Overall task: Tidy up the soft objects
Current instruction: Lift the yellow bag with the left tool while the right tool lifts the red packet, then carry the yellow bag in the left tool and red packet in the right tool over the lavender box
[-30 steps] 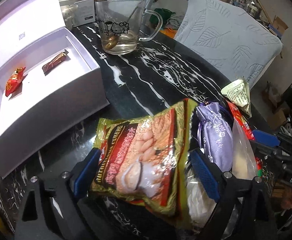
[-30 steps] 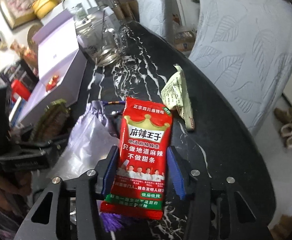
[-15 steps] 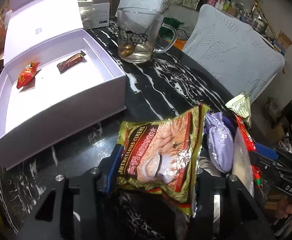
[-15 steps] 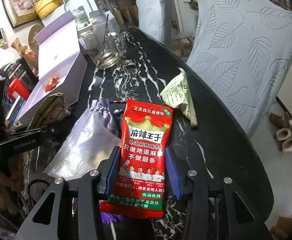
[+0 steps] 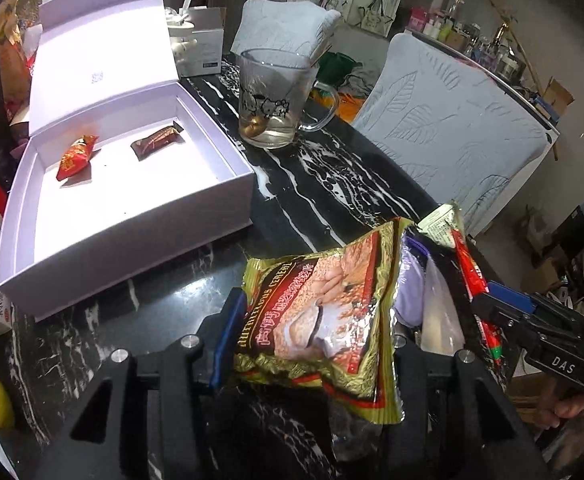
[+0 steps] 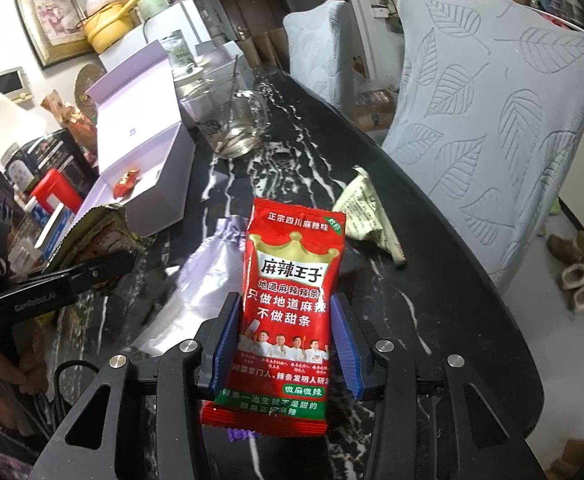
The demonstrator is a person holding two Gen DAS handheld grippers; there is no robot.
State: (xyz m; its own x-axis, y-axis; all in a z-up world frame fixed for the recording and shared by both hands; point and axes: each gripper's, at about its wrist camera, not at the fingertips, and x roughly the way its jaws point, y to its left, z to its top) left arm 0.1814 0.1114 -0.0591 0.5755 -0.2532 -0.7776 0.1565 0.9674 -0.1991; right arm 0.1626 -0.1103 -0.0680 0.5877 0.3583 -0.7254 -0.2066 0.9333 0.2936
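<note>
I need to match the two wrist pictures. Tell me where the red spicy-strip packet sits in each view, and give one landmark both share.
Left wrist view: the red spicy-strip packet shows edge-on at the right, beside the cereal bag.
Right wrist view: the packet fills the lower centre, facing the camera, between the right tool's blue pads.
Shared landmark: the glass mug on the black marble table.

My left tool (image 5: 312, 344) closes from wide open onto the gold-and-red foil cereal packet (image 5: 324, 316); its blue pads now press both sides. I lift it off the black marble desk (image 5: 312, 184), so the open lilac cardboard box (image 5: 131, 216) sits farther below. My right tool (image 6: 287, 344) tightens slightly on the red plastic spicy-snack packet (image 6: 292, 300) and raises it a little.
</note>
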